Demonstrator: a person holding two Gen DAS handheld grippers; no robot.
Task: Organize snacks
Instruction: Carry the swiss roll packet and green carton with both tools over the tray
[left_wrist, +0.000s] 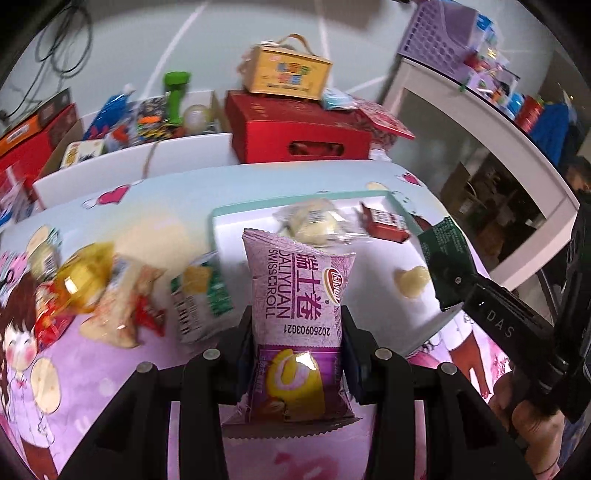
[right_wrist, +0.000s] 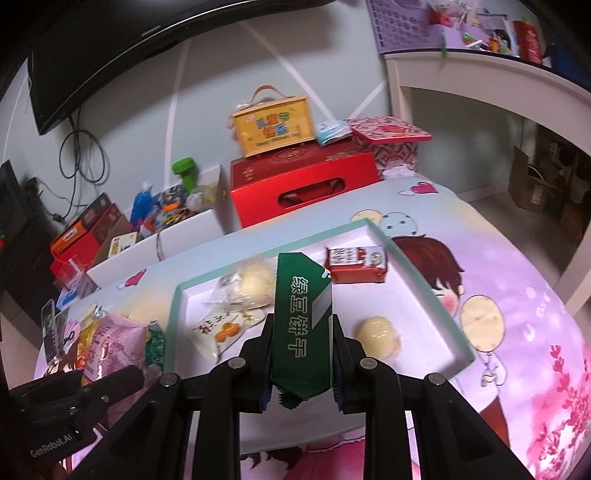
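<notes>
Between the left gripper's (left_wrist: 297, 354) jaws a purple Swiss roll packet (left_wrist: 295, 314) is clamped; the right gripper (right_wrist: 301, 363) clamps a green biscuit packet (right_wrist: 301, 321). Both hover over the tray's (right_wrist: 421, 280) near edge, mid-bed. Lower each flat onto bare tray floor, clear of the red packet (right_wrist: 356, 264) before letting go.

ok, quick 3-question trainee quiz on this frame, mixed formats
1. True or false: the left claw is shut on the purple Swiss roll packet.
2. The right claw holds: A) red carton B) green biscuit packet C) nothing.
3. Where does the red carton lie?

Key: 1 true. 2 B. 3 In the white tray, far corner.
</notes>
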